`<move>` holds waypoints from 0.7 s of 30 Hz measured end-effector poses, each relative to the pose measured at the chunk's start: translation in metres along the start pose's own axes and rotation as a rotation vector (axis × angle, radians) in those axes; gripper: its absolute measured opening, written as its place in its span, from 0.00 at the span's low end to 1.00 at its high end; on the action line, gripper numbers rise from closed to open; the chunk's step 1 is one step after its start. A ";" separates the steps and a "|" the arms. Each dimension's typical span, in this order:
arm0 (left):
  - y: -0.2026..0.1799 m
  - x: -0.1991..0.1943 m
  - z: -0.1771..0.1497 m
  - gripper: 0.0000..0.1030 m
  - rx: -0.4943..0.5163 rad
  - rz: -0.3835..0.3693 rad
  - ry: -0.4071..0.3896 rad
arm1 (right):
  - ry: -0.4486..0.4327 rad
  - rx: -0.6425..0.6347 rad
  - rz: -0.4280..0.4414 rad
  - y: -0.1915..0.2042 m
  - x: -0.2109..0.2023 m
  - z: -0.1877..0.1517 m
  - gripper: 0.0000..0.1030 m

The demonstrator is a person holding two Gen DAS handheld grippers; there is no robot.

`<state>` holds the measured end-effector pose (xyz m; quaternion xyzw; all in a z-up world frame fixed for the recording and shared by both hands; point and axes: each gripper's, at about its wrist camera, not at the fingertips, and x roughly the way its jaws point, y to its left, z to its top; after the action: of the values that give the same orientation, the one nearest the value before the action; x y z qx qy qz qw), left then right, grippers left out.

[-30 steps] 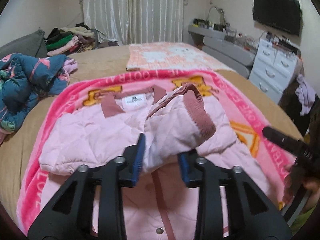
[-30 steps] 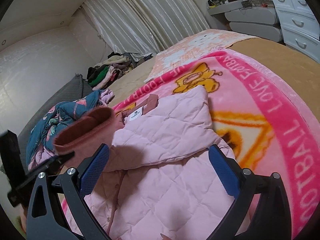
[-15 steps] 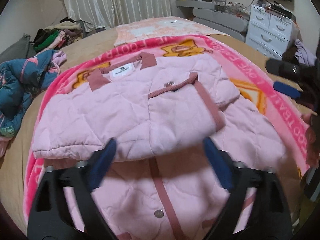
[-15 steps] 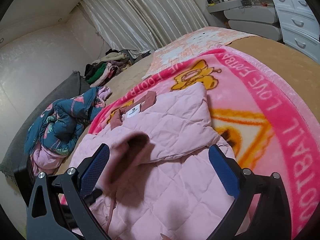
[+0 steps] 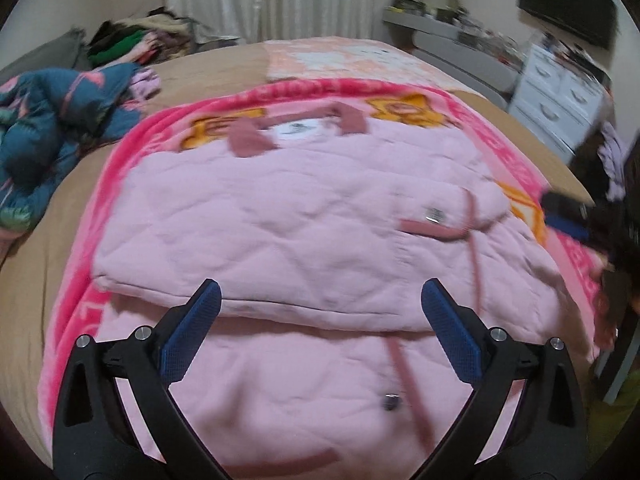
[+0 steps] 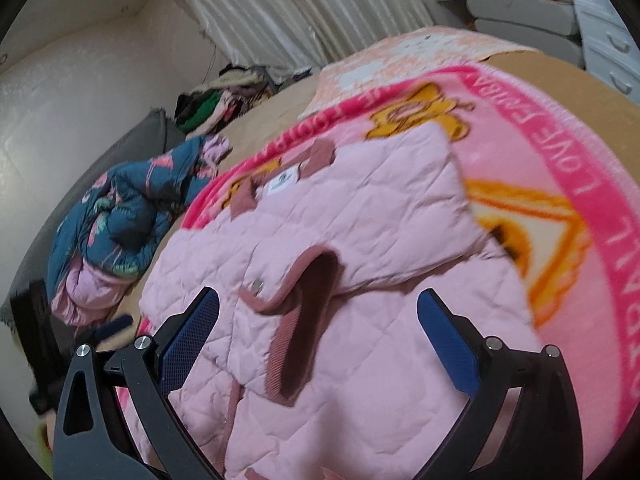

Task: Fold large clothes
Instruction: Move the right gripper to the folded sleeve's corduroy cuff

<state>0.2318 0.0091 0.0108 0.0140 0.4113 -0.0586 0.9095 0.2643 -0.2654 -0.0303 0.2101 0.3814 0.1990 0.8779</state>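
Jacket: a pink quilted jacket (image 5: 280,216) lies flat on a pink blanket (image 6: 568,184), collar end away from both cameras, hem end nearest them.
Sleeves: both are folded in across the body; the right wrist view shows 1 sleeve lying over the chest with its dark rose cuff (image 6: 308,316) open toward the camera.
Collar: dark rose ribbed collar (image 5: 304,128) with a white label between its 2 ends.
Snaps: 1 metal snap (image 5: 434,213) on the folded flap, another (image 5: 391,402) lower on the front placket.
Left gripper: the left gripper (image 5: 320,332) hovers over the lower half of the jacket, fingers (image 5: 192,336) spread wide and holding nothing.
Right gripper: the right gripper (image 6: 318,340) hangs over the folded sleeve, fingers (image 6: 448,344) likewise released, nothing between them; it also shows blurred at the right edge of the left wrist view (image 5: 568,216).
Blanket: it is spread on a tan bed (image 5: 36,264) and carries white lettering and orange cartoon figures.
Beside the jacket: a crumpled teal patterned garment (image 5: 52,128) lies on the bed, apart from the blanket.
Far end of bed: a pile of clothes (image 6: 216,104) near the curtains (image 6: 304,12).
Room: white drawers (image 5: 560,100) and a dark wall-mounted screen (image 5: 568,12) stand to the right.
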 end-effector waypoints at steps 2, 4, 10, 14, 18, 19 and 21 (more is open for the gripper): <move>0.018 -0.001 0.003 0.91 -0.035 0.016 -0.008 | 0.042 -0.012 0.004 0.009 0.015 -0.004 0.96; 0.043 -0.002 0.010 0.91 -0.080 0.047 -0.019 | 0.073 -0.016 0.010 0.016 0.027 -0.008 0.96; 0.096 -0.006 0.035 0.91 -0.163 0.122 -0.068 | 0.136 -0.026 0.004 0.036 0.061 -0.020 0.96; 0.125 -0.004 0.054 0.91 -0.205 0.174 -0.106 | 0.161 -0.030 -0.019 0.042 0.078 -0.027 0.96; 0.146 0.002 0.064 0.91 -0.240 0.159 -0.135 | 0.182 -0.025 -0.045 0.042 0.091 -0.034 0.96; 0.154 0.005 0.063 0.91 -0.263 0.145 -0.136 | 0.186 -0.023 -0.052 0.041 0.093 -0.035 0.96; 0.165 0.010 0.058 0.91 -0.294 0.125 -0.143 | 0.181 -0.024 -0.060 0.041 0.097 -0.035 0.96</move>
<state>0.3005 0.1680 0.0380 -0.0978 0.3478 0.0580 0.9307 0.2908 -0.1739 -0.0875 0.1694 0.4628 0.1954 0.8479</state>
